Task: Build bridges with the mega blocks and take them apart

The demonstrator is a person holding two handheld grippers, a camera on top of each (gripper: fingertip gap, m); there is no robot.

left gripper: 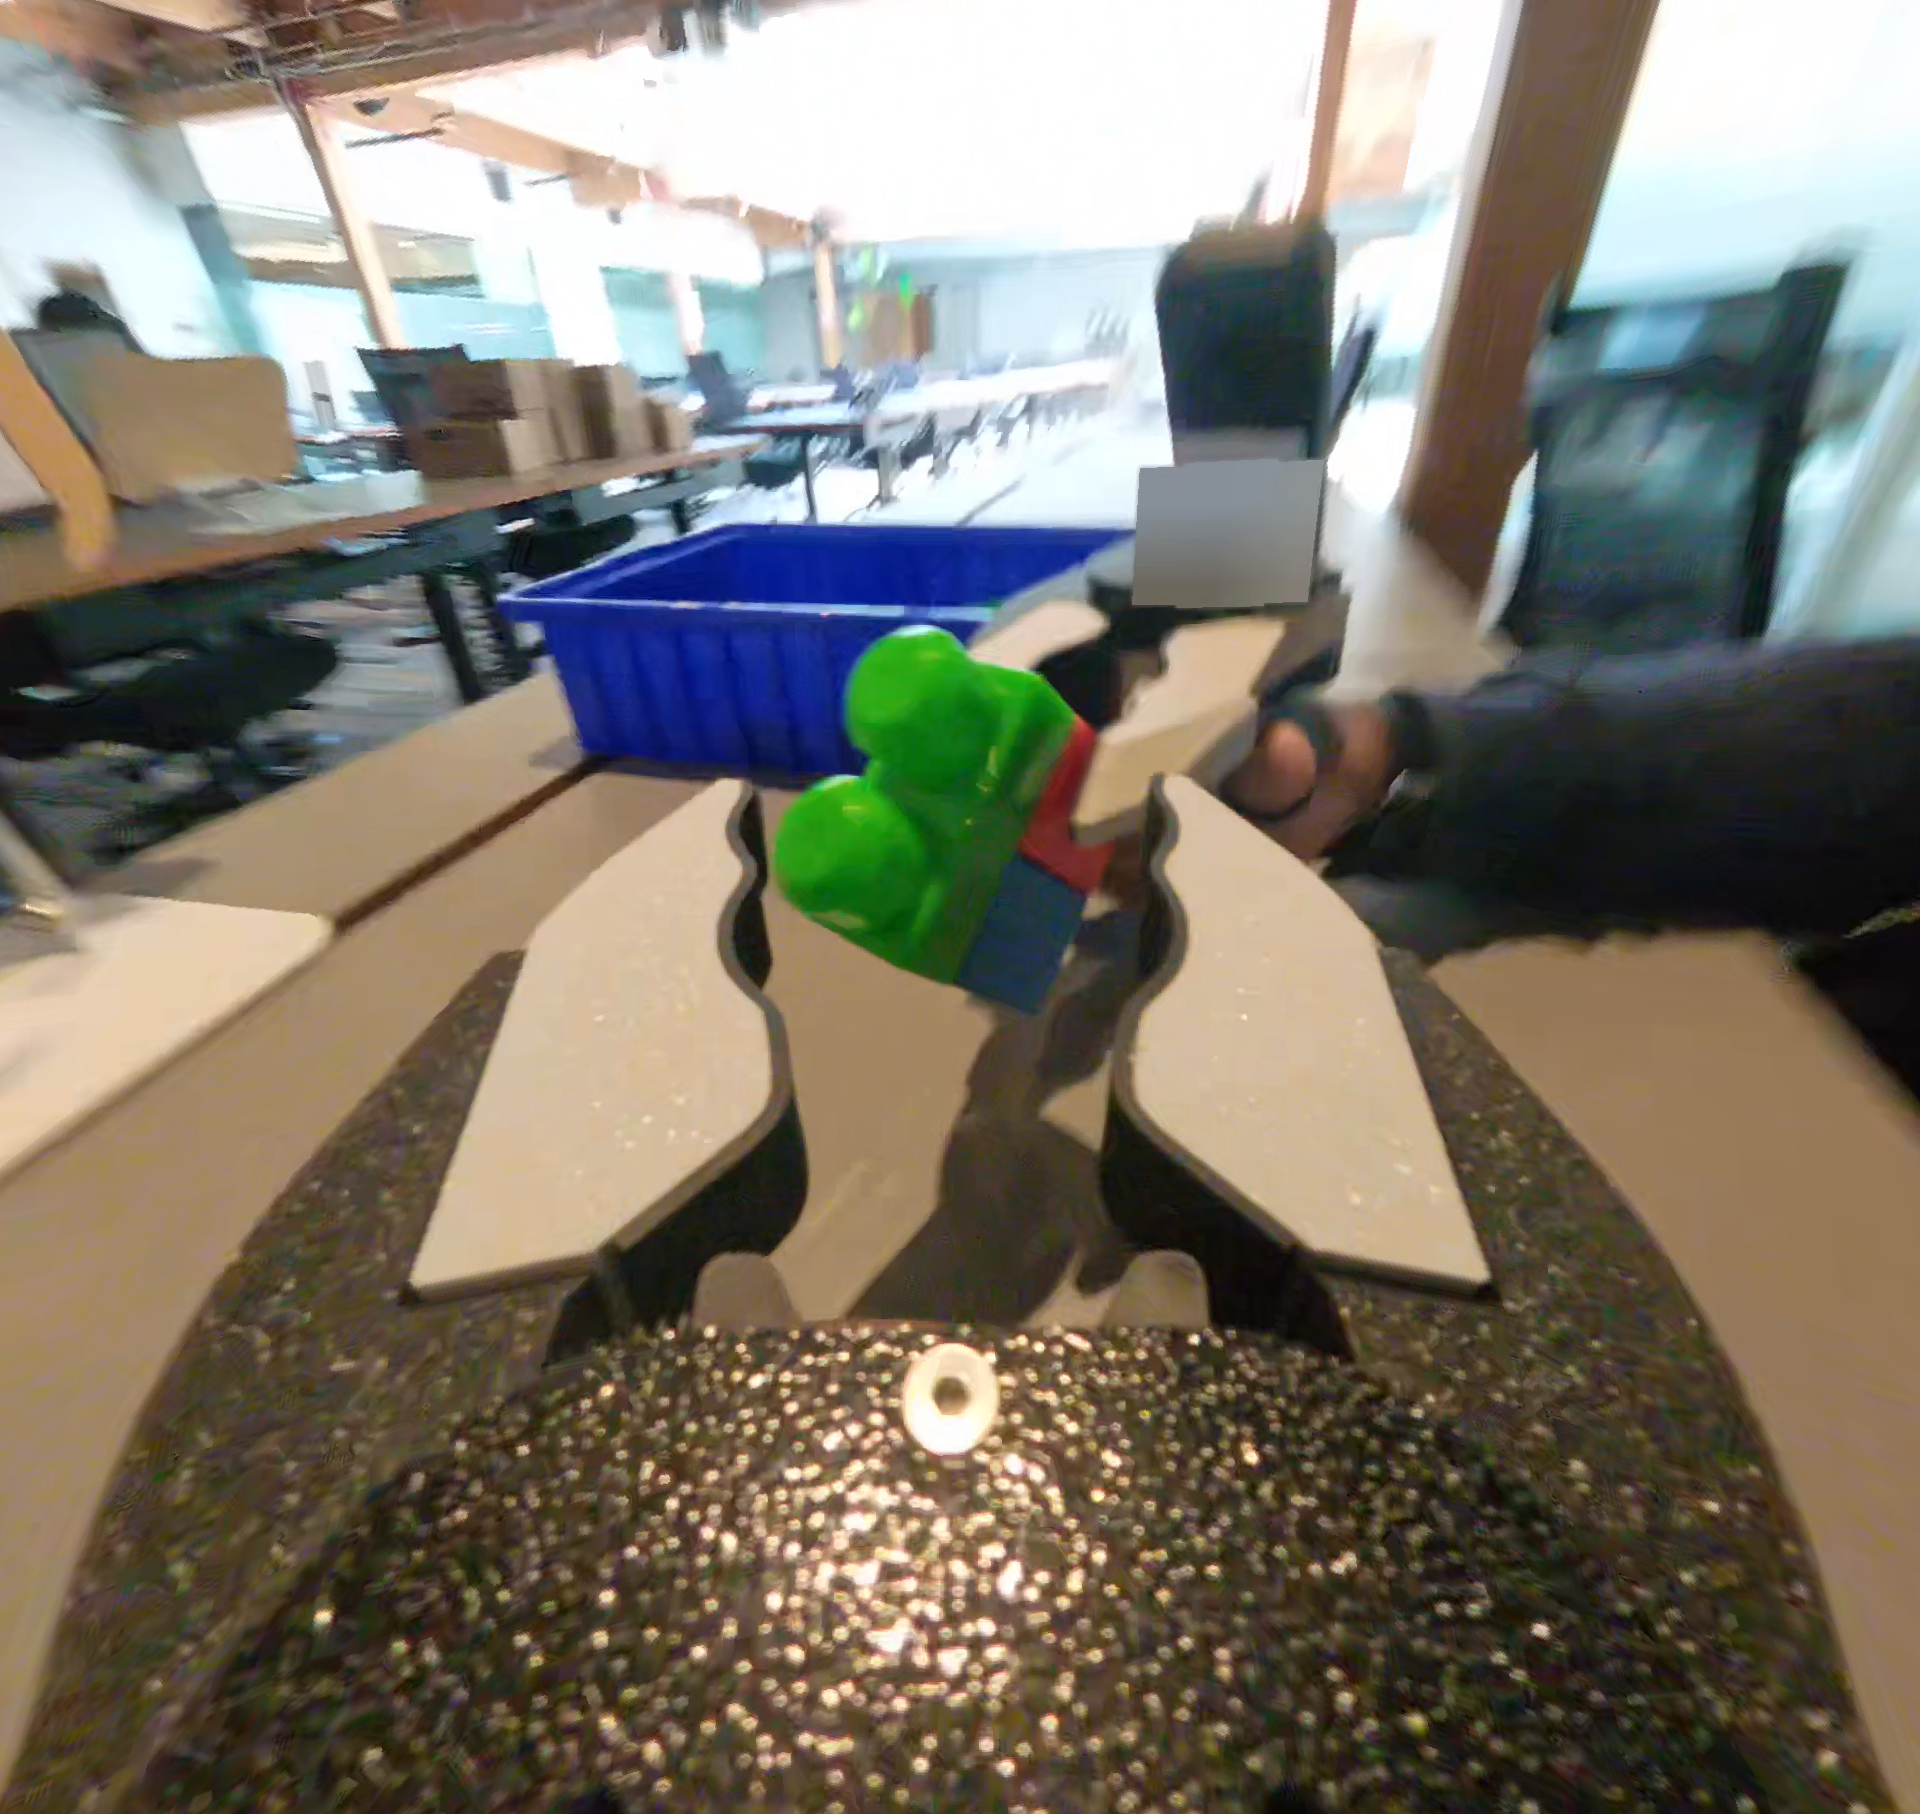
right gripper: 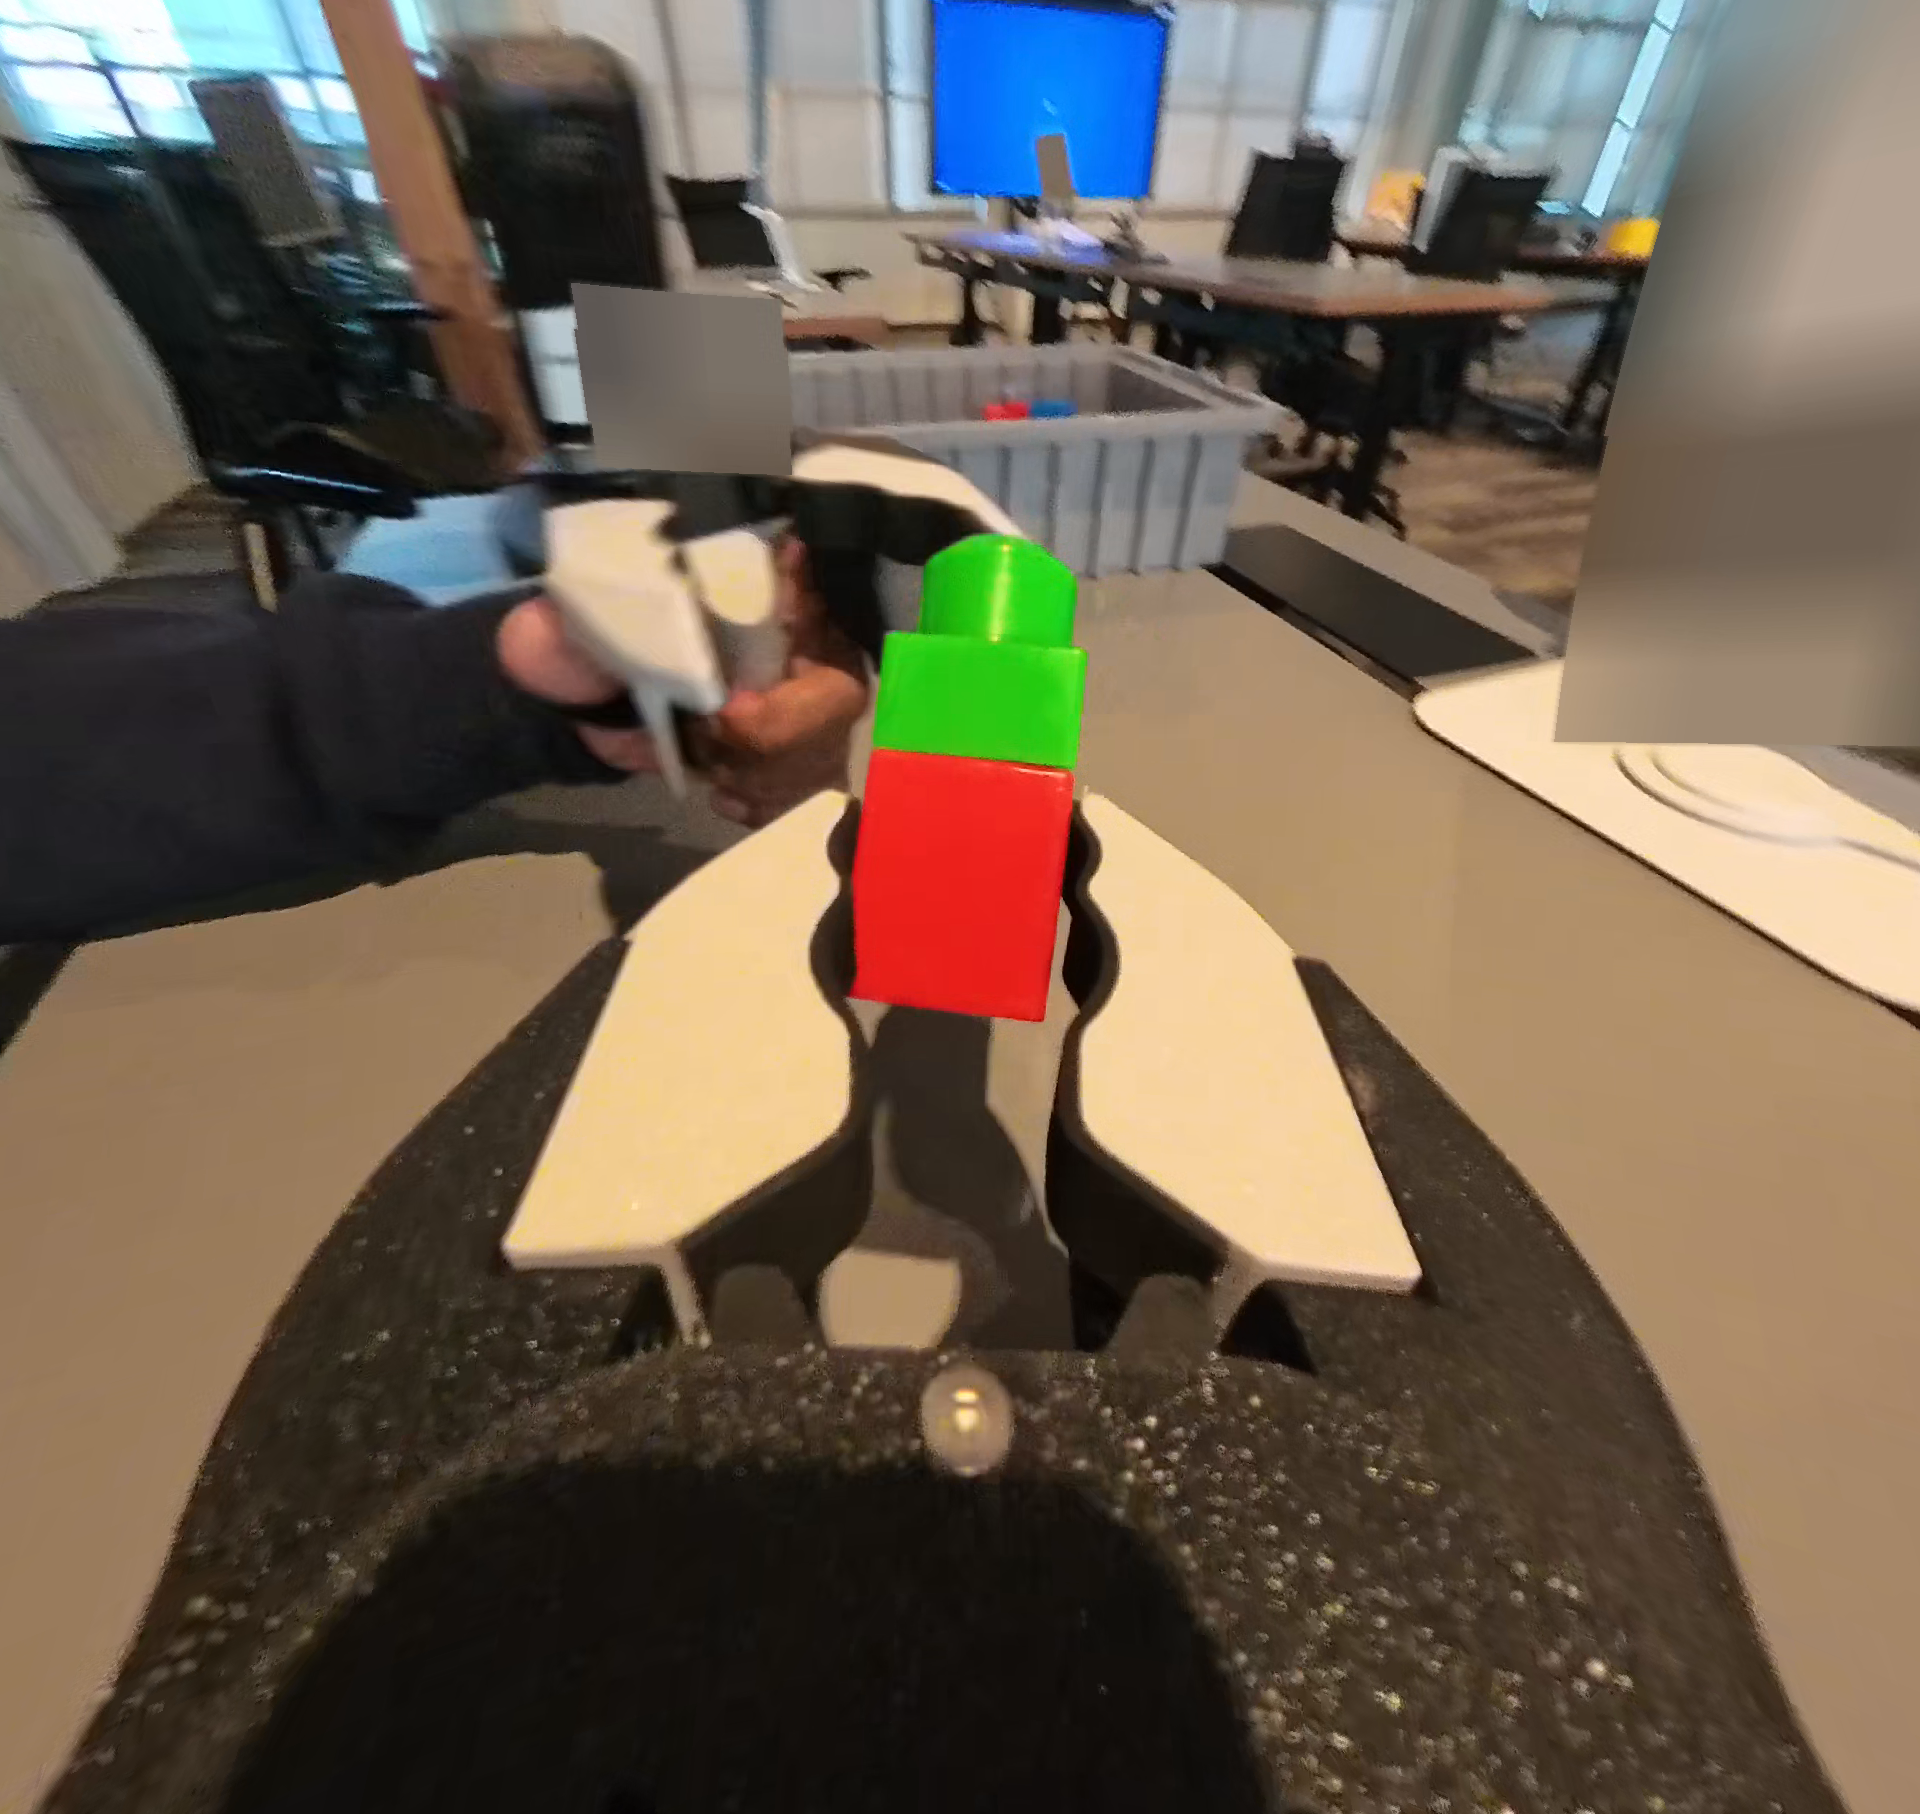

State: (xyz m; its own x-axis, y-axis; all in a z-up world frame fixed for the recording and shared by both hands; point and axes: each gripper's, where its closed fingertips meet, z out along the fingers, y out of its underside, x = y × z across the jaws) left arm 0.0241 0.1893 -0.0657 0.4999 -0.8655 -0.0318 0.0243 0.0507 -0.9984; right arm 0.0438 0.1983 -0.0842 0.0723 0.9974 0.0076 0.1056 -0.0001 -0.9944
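My right gripper [right gripper: 956,814] is shut on a red block [right gripper: 956,891] and holds it above the grey table [right gripper: 1455,1193]. A green block [right gripper: 982,694] is stacked on the red one. In the left wrist view the same stack is tilted: the green two-stud block [left gripper: 935,788], the red block [left gripper: 1065,819] and a blue block [left gripper: 1023,943] under the green one. My left gripper [left gripper: 951,808] is open, and the stack sits between its fingertips without being clamped. The right gripper's fingers [left gripper: 1174,715] come in from the right. The left gripper [right gripper: 686,621] also shows at the left of the right wrist view.
A blue bin [left gripper: 727,663] stands on the table beyond the stack. A grey bin [right gripper: 1091,486] with a red and a blue block inside stands farther back. A white mat [right gripper: 1714,850] lies at the table's side. Desks, chairs and a monitor fill the room behind.
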